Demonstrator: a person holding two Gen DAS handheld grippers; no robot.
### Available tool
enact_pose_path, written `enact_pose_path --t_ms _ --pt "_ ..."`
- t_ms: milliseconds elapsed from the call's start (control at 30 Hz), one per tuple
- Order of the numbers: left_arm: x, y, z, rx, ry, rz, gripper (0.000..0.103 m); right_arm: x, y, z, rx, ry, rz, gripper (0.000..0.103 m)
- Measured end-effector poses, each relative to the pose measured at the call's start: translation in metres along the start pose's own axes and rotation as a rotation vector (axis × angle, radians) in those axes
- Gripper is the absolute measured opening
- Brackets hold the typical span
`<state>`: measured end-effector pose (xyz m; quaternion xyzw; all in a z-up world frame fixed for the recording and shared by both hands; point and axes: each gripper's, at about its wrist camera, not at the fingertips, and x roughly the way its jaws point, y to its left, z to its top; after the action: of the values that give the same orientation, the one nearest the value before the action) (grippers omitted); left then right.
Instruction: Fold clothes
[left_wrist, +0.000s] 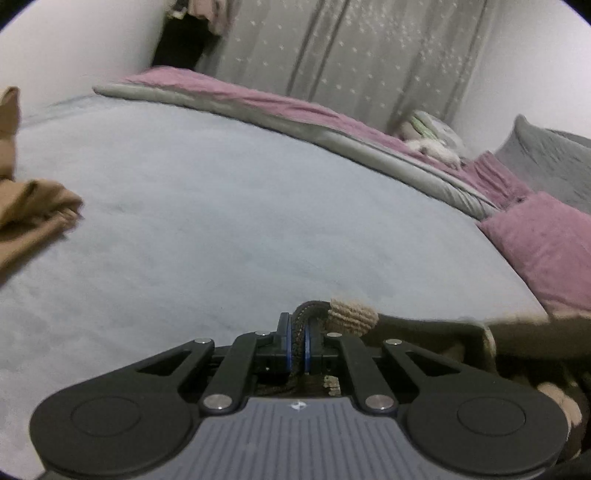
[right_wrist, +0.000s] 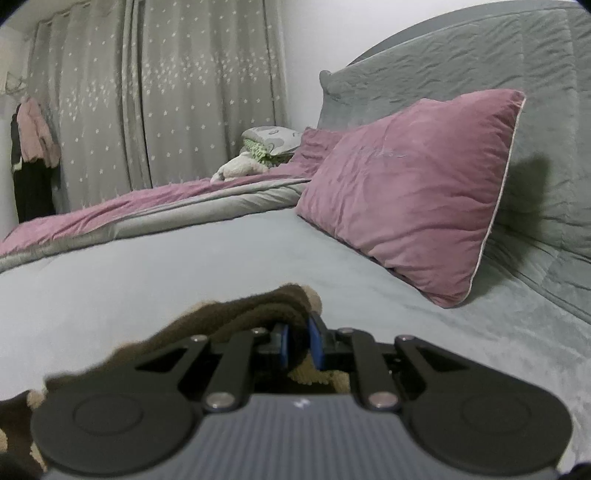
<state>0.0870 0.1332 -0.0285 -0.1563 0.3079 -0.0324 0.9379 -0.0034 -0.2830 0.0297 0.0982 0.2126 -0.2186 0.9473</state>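
A dark brown knit garment with beige ribbed trim (left_wrist: 351, 317) is pinched in the jaws of both the left gripper (left_wrist: 298, 343) and right gripper (right_wrist: 300, 343), above the pale grey-blue bed sheet (left_wrist: 221, 206). A tan garment (left_wrist: 33, 206) lies at the left.

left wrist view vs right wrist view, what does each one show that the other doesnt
Only the left wrist view shows the tan garment lying on the bed sheet, and the left gripper shut on dark knit fabric. Only the right wrist view shows the quilted headboard and the right gripper shut on the brown garment. Both show the pink pillow, star-patterned curtain and pink duvet.
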Motion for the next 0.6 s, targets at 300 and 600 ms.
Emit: enact_pose_path --t_ms 300,600 --pt "-0.007 0.039 0.010 -0.064 -0.038 0.118 0.005 0.001 -0.020 0.004 0.100 0.004 0.006 0.012" --pt "0.004 0.047 0.001 -0.043 0.084 0.191 0.006 0.017 -0.066 -0.016 0.164 0.075 -0.093 0.012"
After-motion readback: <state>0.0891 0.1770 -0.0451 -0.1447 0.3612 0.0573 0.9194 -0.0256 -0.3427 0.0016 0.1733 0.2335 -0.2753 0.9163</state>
